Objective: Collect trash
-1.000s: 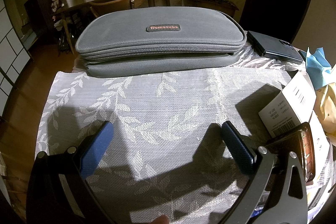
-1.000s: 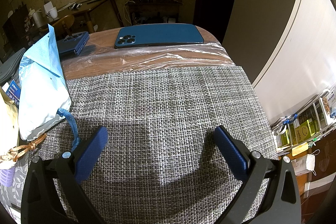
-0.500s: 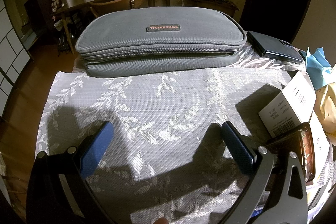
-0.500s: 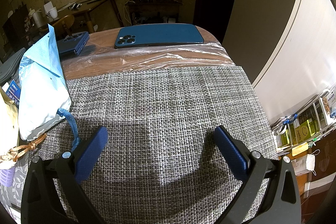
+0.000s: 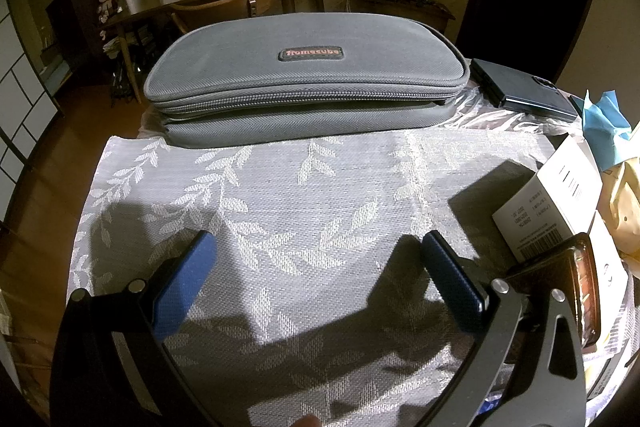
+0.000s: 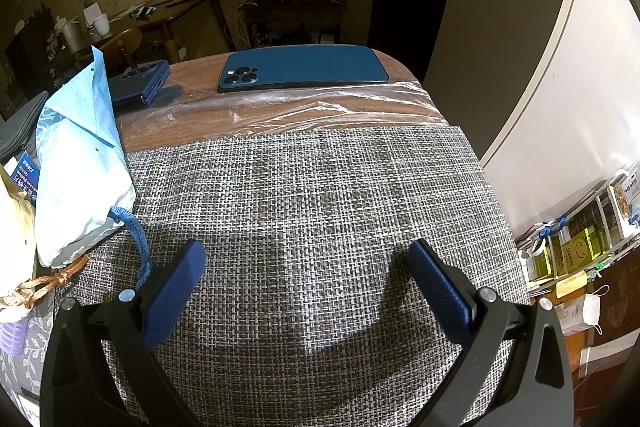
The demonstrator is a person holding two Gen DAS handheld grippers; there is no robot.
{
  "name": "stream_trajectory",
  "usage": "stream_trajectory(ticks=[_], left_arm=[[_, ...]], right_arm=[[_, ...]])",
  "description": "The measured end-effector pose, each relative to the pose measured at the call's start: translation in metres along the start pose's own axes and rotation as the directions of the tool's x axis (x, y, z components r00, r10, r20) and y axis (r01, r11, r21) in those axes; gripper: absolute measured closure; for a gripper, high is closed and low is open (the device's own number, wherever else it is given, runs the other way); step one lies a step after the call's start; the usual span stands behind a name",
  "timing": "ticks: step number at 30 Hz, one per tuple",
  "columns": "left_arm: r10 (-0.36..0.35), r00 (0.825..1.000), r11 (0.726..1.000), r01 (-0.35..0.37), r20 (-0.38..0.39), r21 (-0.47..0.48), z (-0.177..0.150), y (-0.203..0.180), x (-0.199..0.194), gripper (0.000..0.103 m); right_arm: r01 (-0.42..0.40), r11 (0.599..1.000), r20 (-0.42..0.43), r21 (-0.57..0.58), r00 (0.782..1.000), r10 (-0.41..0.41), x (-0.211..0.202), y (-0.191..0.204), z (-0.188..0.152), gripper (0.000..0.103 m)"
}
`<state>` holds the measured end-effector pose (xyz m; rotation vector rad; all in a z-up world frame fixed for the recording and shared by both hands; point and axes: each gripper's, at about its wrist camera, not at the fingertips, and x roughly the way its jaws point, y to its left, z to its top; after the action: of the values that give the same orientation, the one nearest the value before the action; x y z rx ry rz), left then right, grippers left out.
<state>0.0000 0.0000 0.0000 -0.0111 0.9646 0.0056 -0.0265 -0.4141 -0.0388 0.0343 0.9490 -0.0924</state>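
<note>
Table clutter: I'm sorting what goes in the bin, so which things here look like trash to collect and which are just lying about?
Likely trash:
light blue bag
crumpled clear plastic wrap
barcoded white paper

Probably just lying about:
grey zip case
blue phone
dark folding phone
woven grey placemat
leaf-pattern cloth

Both the left gripper and right gripper are open and empty.

Pouch (image 5: 308, 75) behind leaf mat (image 5: 280, 211), phone (image 6: 304, 69) behind woven mat (image 6: 312, 211)

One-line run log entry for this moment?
left tongs: open, empty | right tongs: open, empty | blue bag: untouched | phase: pre-grasp
</note>
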Motion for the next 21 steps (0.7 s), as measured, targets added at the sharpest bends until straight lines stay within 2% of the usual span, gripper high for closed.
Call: stream_trajectory(ticks=[17, 21], left_arm=[[-0.004, 1.000, 1.000, 0.004, 0.000, 0.010, -0.001, 0.001, -0.001, 0.001], [-0.014, 1.000, 0.998, 0.014, 0.006, -0.056, -0.002, 0.017, -0.009, 0.001]], right_arm=[[0.000, 1.000, 0.000, 0.000, 1.000, 0.000, 0.000, 0.000, -0.001, 0.004], [0.000, 1.000, 0.000, 0.000, 1.000, 0.000, 0.000, 0.000, -0.001, 0.004]])
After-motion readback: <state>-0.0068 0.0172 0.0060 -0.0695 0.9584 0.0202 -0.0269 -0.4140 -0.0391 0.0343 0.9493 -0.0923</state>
